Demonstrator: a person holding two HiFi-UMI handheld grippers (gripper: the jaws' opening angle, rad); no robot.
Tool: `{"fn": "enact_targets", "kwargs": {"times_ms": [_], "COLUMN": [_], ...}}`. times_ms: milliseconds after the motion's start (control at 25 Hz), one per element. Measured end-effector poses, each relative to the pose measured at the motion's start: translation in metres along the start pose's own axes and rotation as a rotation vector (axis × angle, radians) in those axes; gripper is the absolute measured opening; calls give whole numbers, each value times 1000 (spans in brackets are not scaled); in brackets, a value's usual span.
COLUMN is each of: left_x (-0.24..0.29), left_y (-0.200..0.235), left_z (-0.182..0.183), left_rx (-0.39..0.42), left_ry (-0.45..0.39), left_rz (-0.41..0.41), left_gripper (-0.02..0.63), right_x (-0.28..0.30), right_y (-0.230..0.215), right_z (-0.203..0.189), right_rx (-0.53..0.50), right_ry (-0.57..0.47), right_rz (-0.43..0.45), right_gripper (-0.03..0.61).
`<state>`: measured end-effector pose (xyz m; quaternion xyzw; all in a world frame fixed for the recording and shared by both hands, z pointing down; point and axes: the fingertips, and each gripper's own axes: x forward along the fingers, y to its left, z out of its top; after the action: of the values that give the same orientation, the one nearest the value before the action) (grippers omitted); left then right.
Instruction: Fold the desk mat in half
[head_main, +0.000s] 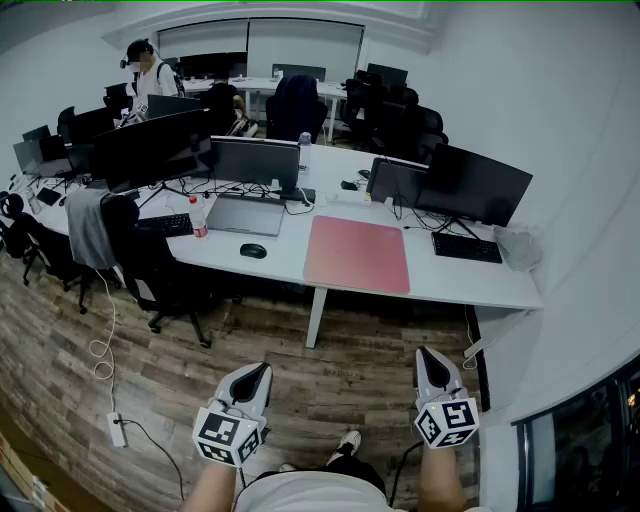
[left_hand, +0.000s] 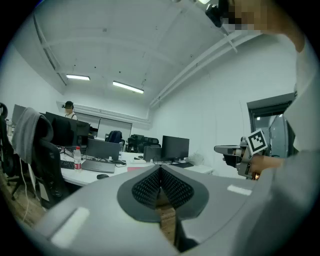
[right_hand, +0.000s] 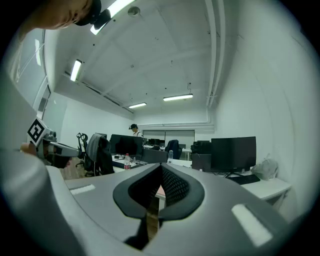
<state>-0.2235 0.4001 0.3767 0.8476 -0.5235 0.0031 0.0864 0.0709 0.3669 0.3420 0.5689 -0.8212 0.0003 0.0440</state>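
"So, where is the desk mat (head_main: 358, 254) just now?"

"Flat and unfolded on the white desk (head_main: 470, 285), its near edge close to the desk's front edge; a mouse (head_main: 253, 250) lies to its left, a black keyboard (head_main: 466, 247) to its right; nothing rests on it, which suits a fold."

"And the grippers?"

"Both well apart from it, low over the wooden floor (head_main: 330, 370) in front of the person; the left gripper (head_main: 258, 372) has its jaws pressed together on nothing; the right gripper (head_main: 428, 358) likewise, pads met and nothing between them."

"Why carried like that?"

"My guess: the person stands back from the desk, so there is nothing within reach to take hold of; closed jaws look like a plain carrying posture; both point forward toward the desk, which fits an approach."

"So the fold hasn't begun?"

"Not yet, I'd judge; the mat shows no lifted corner and no crease."

"What will the next move ask for?"

"Getting close, spreading both pairs of jaws, and pinching two corners of one edge; the mat looks thin and lies flush, so slipping a pad beneath it may be the awkward part; the edge by the desk's front may be the easier one to catch."
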Motion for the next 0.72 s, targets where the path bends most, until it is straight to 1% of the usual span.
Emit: {"fn": "enact_targets", "kwargs": {"times_ms": [520,720], "left_x": [3,3], "left_y": [-8,-8], "left_z": [-1,-3], "left_rx": [-6,-13], "left_ry": [2,4], "left_rz": [-17,-22], "left_gripper": [0,0], "right_x": [-6,-6], "right_y": [-4,-5], "right_z": [-1,-4], "right_rx": [-16,15], "right_ry": [10,9], "right_rz": [-5,-5], "right_gripper": [15,15]}}
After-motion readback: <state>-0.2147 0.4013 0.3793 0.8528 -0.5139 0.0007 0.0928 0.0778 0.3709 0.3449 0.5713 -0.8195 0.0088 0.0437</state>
